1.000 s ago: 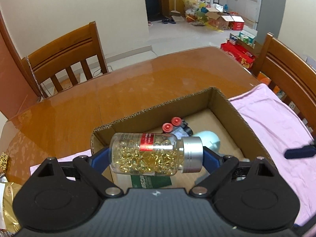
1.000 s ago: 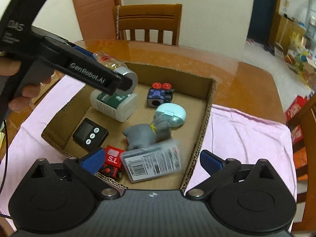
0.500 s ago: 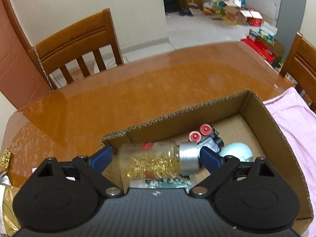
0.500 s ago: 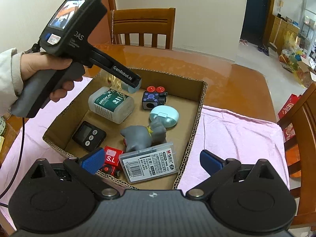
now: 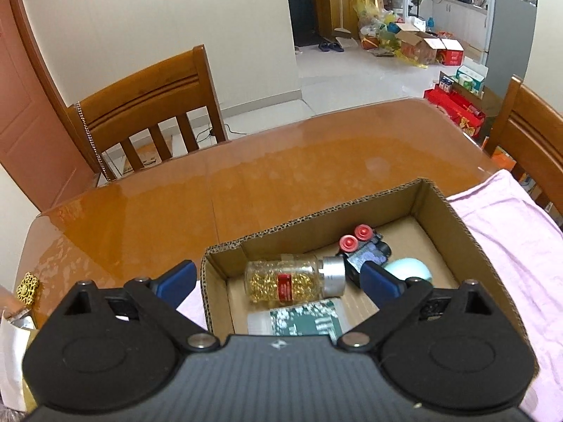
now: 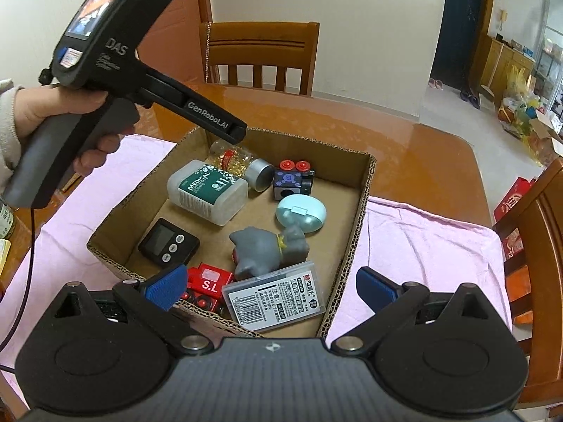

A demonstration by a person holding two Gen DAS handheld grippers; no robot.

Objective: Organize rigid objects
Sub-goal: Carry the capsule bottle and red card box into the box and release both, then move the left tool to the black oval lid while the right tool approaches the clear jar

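Your left tool [image 5: 278, 279], jaws just opened, capsule bottle [image 5: 286, 283] released below; it could roll into the toy block [image 5: 366, 251].

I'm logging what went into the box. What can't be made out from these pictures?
- Red toy: right wrist view, front hidden behind the right tongs and box wall.
- White bottle: left wrist view, lower part hidden by the left tongs body.
- Plastic case: label print too small to read.
- Timer: screen blank, buttons too small to read.
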